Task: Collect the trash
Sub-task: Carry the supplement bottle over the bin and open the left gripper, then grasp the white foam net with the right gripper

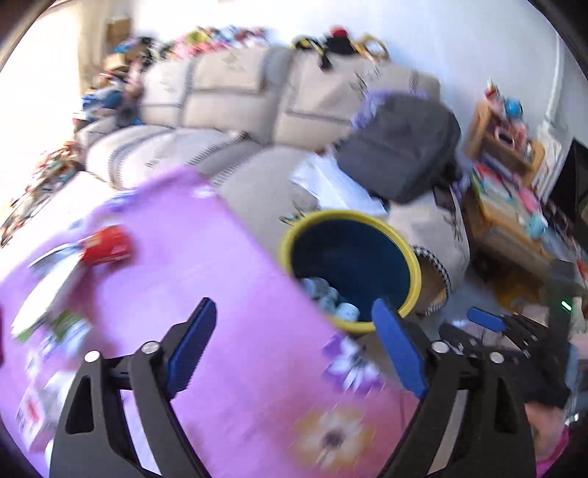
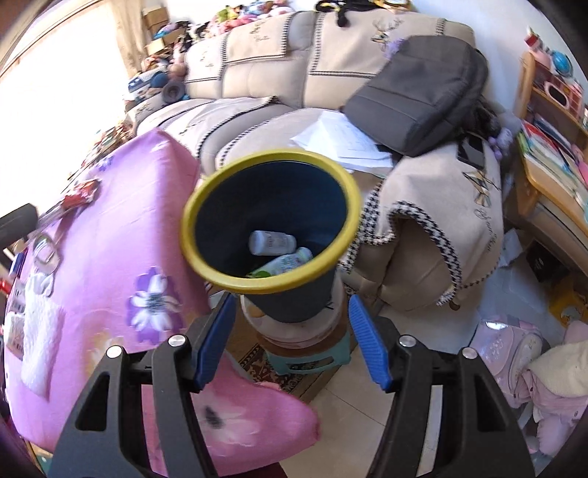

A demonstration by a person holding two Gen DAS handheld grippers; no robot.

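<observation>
- Left gripper (image 1: 294, 353) gapes empty over the table's (image 1: 228, 294) bin-side edge.
- Right gripper (image 2: 290, 342), parted, holds nothing, facing the bin (image 2: 270, 220).
- Bin holds 2 bottles (image 2: 272, 242).
- Next: fetch the red wrapper (image 1: 106, 248), probably trash, near the far edge.

A big beige sofa (image 2: 294, 73) fills the room from 10 to 2 o'clock. A grey backpack (image 2: 419, 99) and white papers (image 2: 345, 139) lie on it. The wall (image 1: 422, 29) behind is white. Strong light comes in from a window (image 2: 47, 110) at 9 o'clock. A wooden shelf (image 2: 547, 158) full of books stands at 3 o'clock. The floor (image 2: 352, 415) has pale tiles at 6 o'clock. A pink flowered cloth (image 2: 103, 250) covers the table at 8 o'clock.
</observation>
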